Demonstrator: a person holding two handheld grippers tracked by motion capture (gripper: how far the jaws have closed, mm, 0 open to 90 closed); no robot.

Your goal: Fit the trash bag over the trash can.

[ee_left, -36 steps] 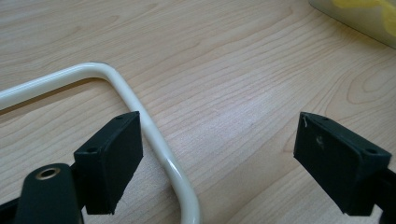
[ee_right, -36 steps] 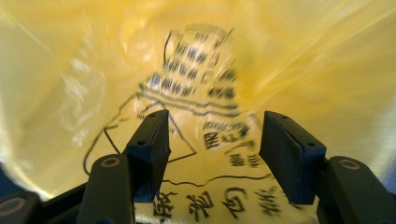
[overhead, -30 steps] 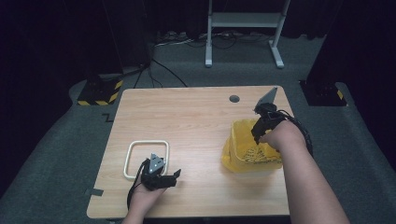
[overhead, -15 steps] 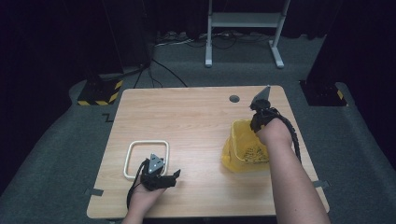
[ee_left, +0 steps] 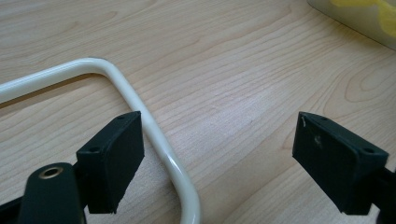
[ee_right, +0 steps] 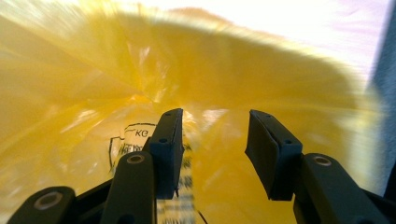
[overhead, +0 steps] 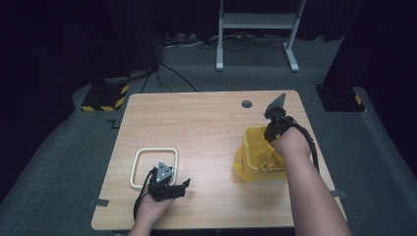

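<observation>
Right tool (ee_right: pixel 214 154) lower, inside yellow bag (overhead: pixel 255 160)

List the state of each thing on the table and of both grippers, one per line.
Yellow bag: standing on the table, mouth open.
White frame: lying flat.
Left gripper: open wide, frame's rail beside one jaw, untouched.
Right gripper: jaws apart inside the bag's mouth, nothing clamped.

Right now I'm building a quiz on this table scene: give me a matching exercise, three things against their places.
Things:
1. yellow plastic bag
2. cream rounded-square plastic frame
3. round dark hole in the wooden tabletop

Places:
A. far edge, right of middle
B. near left, by the left gripper
C. right side, under the right gripper

Pairs: 1-C, 2-B, 3-A
</observation>
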